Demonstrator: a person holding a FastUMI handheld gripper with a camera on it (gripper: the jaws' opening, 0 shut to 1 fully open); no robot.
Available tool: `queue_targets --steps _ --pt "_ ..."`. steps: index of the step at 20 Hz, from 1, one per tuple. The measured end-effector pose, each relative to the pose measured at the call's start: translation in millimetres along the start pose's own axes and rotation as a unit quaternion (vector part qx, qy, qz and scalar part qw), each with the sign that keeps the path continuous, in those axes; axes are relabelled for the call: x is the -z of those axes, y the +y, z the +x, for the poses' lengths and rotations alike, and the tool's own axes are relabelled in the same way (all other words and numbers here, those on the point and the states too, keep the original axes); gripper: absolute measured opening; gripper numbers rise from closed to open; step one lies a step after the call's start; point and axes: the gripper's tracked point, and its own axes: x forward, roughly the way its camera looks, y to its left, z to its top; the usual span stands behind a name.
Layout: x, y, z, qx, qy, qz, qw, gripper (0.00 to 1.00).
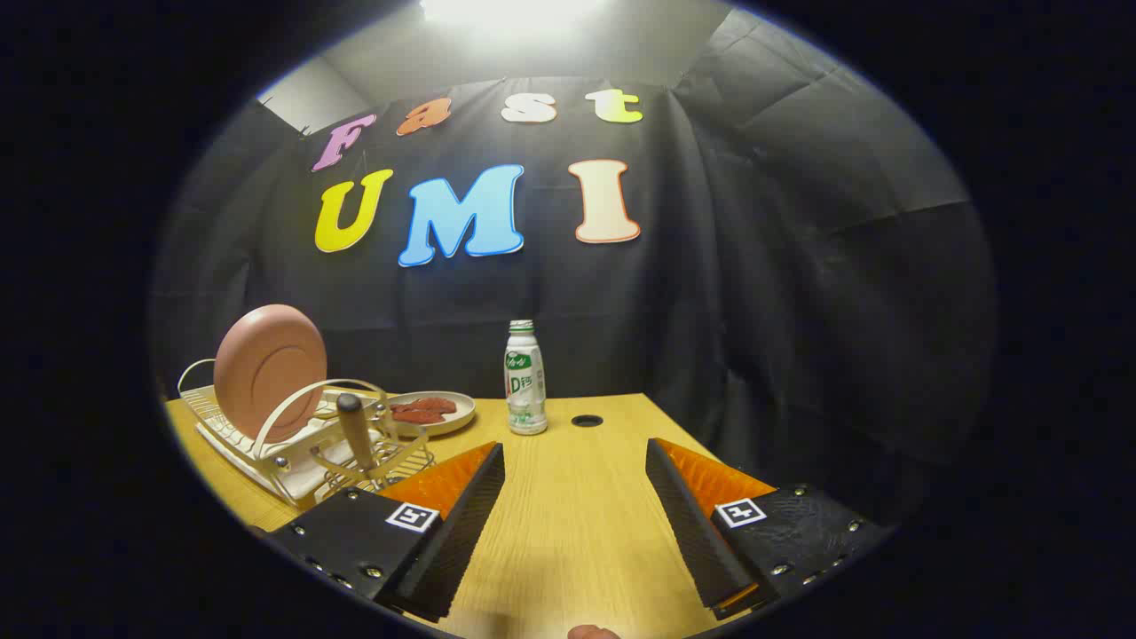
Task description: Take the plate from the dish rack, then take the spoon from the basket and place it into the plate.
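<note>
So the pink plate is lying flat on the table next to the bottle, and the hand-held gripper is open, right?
Not quite. The gripper view shows the pink plate standing on edge in the dish rack, well apart from the bottle, not flat on the table. The hand-held gripper is indeed open, with nothing between its fingers.

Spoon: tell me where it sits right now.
In the gripper view, the spoon stands handle-up in the wire basket on the dish rack, below the upright plate, just beyond the open gripper.
</note>
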Motion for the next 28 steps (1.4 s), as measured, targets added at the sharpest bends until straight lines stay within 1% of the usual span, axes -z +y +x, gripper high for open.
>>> queue_targets --steps 2,3,6,9,11,14,17,20,22,24,26,28 --pt "-32 -2 -1 0.001 -0.028 -0.008 1.000 0.98" --pt "-45 -2 -4 0.003 -0.024 -0.008 1.000 0.98" --pt "-84 10 -22 0.005 -0.015 0.018 1.000 0.98" --pt "-115 39 -45 -0.005 -0.007 0.003 1.000 0.98" --pt "-131 61 -59 -0.013 0.002 0.009 1.000 0.97" --pt "-166 87 -64 -0.003 0.000 -0.004 1.000 0.97" --pt "-197 120 -62 -0.003 -0.004 -0.014 1.000 0.97" --pt "-209 151 -56 -0.014 0.002 -0.012 1.000 0.97" --pt "-204 167 -55 -0.017 0.022 -0.015 0.999 0.97" --pt "-205 192 -51 -0.039 0.044 -0.017 0.998 0.97" --pt "-195 213 -43 -0.062 0.091 -0.014 0.994 0.97" --pt "-180 235 -36 -0.082 0.156 -0.004 0.984 0.97"
